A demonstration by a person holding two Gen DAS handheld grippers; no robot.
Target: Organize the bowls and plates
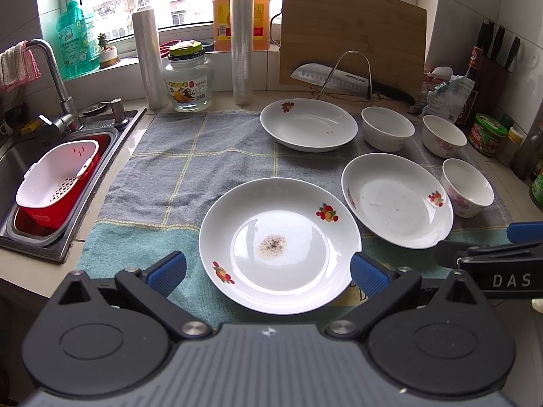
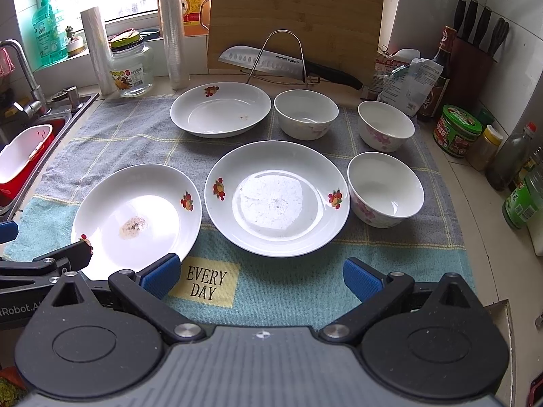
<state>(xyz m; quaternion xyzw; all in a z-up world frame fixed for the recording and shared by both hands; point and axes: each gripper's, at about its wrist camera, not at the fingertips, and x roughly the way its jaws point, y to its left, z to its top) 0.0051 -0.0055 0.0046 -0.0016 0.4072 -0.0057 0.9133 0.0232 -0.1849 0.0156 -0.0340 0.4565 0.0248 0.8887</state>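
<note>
Three glossy white plates with red fruit prints and three white bowls with pink flowers sit on a woven checked towel (image 2: 112,142) in grey and teal. The left claw (image 1: 268,273) has its blue ribbed pads spread wide, holding nothing — the stained plate (image 1: 280,244), with a brown speckled patch at its centre, lies just ahead between them. The right claw (image 2: 259,276) is likewise spread and empty; the middle plate (image 2: 276,198), its base dulled by a whitish film, lies ahead of it, the near bowl (image 2: 385,190) ahead to its right. Beyond stand the far plate (image 2: 220,110), the middle bowl (image 2: 305,113) and the far bowl (image 2: 385,125). Only the left view shows the red and white strainer (image 1: 57,183) whole in the steel sink; only the right shows the towel's "EVERY DAY" patch (image 2: 205,283).
</note>
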